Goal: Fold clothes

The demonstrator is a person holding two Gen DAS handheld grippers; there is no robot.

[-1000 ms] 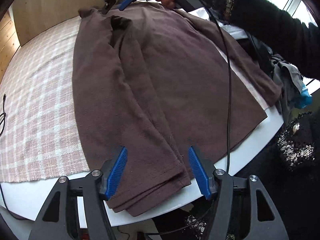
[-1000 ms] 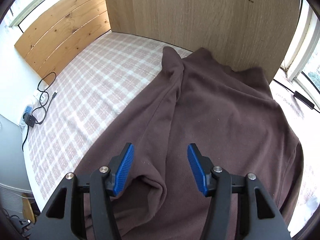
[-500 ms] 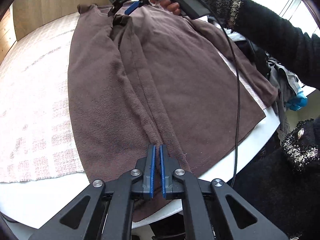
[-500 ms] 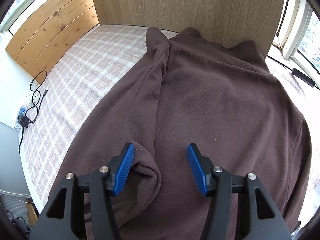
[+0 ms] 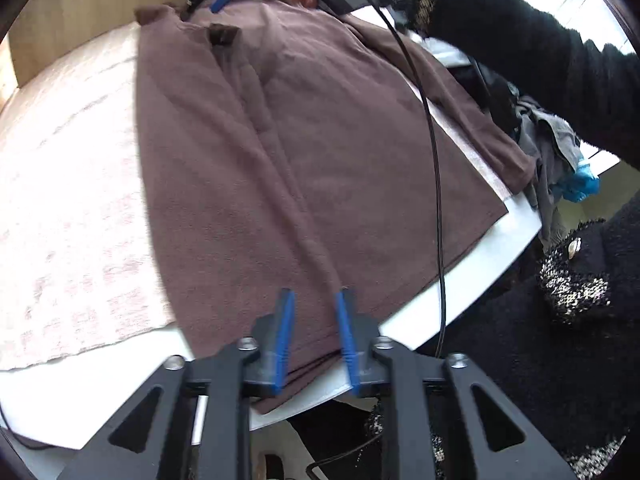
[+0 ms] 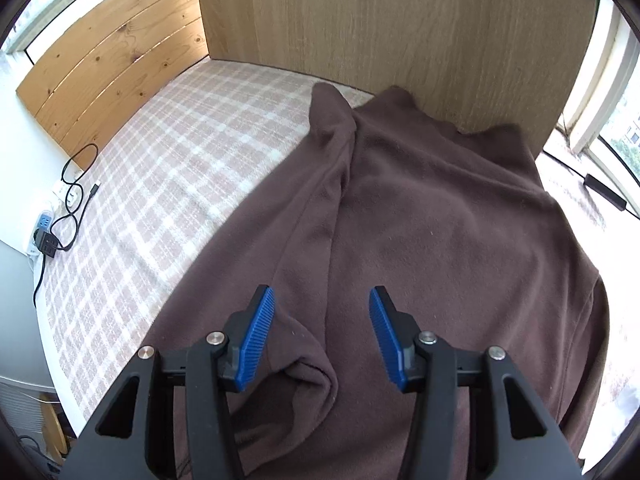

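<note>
A brown fleece top [image 5: 300, 160] lies spread on a pink checked cloth [image 5: 60, 160], one sleeve folded in along its length. My left gripper [image 5: 314, 300] hovers over the hem at the near table edge. Its jaws are opening, with the fold ridge between the pads but not pinched. In the right wrist view the top [image 6: 440, 240] fills the middle. My right gripper [image 6: 320, 296] stands over the sleeve cuff [image 6: 308, 376]; its jaws are closing, still wide apart and off the cloth. In the left wrist view that right gripper [image 5: 204, 6] sits at the far end, held by a hand.
A wooden panel [image 6: 380, 32] walls the far side. A power strip with a cable [image 6: 52, 232] lies at the left edge. A black cable [image 5: 436, 200] runs over the top. Grey clothes [image 5: 552, 152] are piled at the right. The white table edge [image 5: 480, 272] is close.
The left jaws went from wide open to shut on the hem fold, then parted again and rose slightly. The right jaws have narrowed a little over the cuff.
</note>
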